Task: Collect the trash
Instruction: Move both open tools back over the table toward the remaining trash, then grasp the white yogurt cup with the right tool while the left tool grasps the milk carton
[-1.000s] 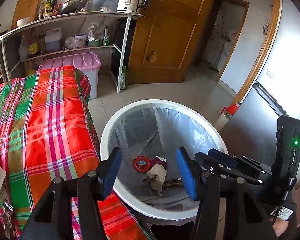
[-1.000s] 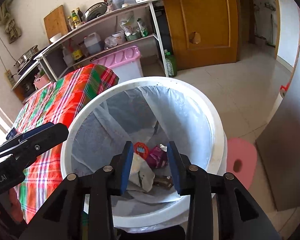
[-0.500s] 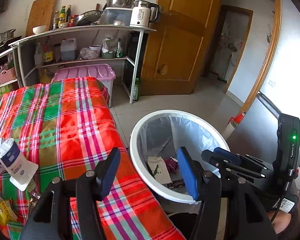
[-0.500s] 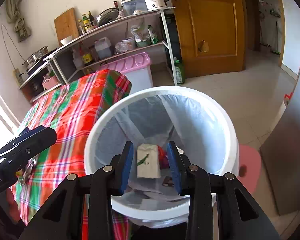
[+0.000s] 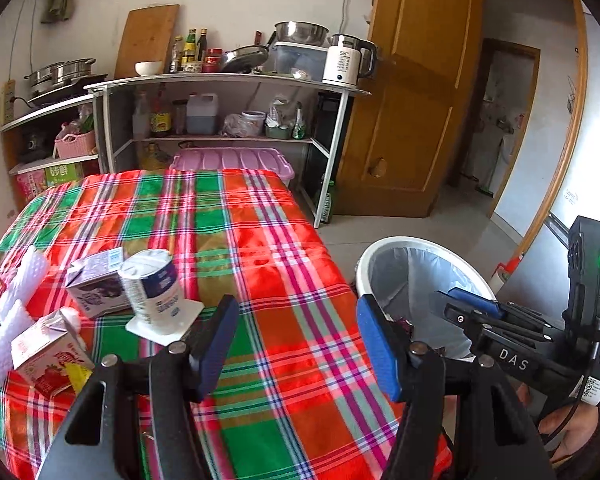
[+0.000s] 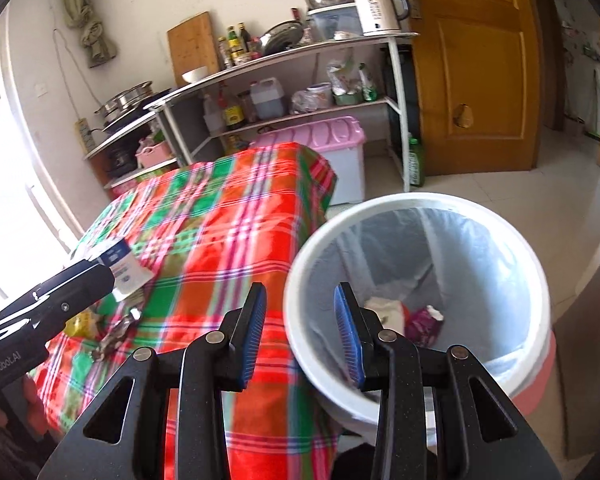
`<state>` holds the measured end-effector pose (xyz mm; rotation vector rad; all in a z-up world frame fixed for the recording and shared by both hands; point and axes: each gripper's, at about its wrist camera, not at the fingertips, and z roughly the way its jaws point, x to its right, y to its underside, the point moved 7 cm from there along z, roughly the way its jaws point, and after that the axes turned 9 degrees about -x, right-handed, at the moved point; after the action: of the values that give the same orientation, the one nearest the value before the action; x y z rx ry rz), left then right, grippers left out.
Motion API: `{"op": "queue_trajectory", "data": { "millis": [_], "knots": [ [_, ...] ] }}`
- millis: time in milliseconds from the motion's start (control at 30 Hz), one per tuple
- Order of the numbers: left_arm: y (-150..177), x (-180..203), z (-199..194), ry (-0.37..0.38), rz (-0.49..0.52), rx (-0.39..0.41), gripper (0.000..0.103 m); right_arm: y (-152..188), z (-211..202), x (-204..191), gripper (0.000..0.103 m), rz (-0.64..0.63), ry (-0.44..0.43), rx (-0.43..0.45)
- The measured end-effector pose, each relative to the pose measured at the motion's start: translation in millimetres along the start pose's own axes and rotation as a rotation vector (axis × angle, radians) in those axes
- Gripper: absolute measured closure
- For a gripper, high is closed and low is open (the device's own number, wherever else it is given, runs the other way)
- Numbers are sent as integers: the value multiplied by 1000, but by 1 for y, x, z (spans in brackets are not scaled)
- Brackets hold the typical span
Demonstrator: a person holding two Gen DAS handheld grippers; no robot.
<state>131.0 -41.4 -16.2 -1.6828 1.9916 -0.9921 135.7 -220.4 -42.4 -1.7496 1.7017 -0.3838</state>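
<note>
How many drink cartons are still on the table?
2, both near the table's left edge: a purple carton behind the upturned yogurt cup, and a strawberry carton nearer the camera. More may lie out of view.

You have two black grippers with blue pads: the left gripper (image 5: 296, 338) and the right gripper (image 6: 300, 332). You see one white round bin (image 6: 380, 216). On the checked cloth stand two small cartons, purple (image 5: 94, 284) and red (image 5: 48, 354), and one white paper cup (image 5: 152, 286).
</note>
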Motion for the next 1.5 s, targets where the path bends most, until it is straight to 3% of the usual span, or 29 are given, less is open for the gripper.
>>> {"op": "queue_trajectory", "data": {
  "millis": [100, 300, 667, 900, 1267, 1500],
  "knots": [
    [5, -28, -12, -74, -25, 23, 39, 0, 4, -21, 66, -30, -30, -2],
    [17, -90, -31, -149, -111, 43, 36, 0, 17, -62, 58, -92, -79, -12],
    [46, -174, -47, -202, -226, 27, 34, -5, 46, -134, 45, -202, -150, -35],
    [52, -197, -45, -210, -199, -3, 31, -8, 70, -171, 41, -267, -183, -66],
    [50, -204, -18, -113, -158, -75, 28, -19, 98, -205, 37, -348, -194, -83],
    [48, -207, -3, -105, -138, -117, 27, -28, 123, -218, 36, -374, -177, -113]
  ]
}}
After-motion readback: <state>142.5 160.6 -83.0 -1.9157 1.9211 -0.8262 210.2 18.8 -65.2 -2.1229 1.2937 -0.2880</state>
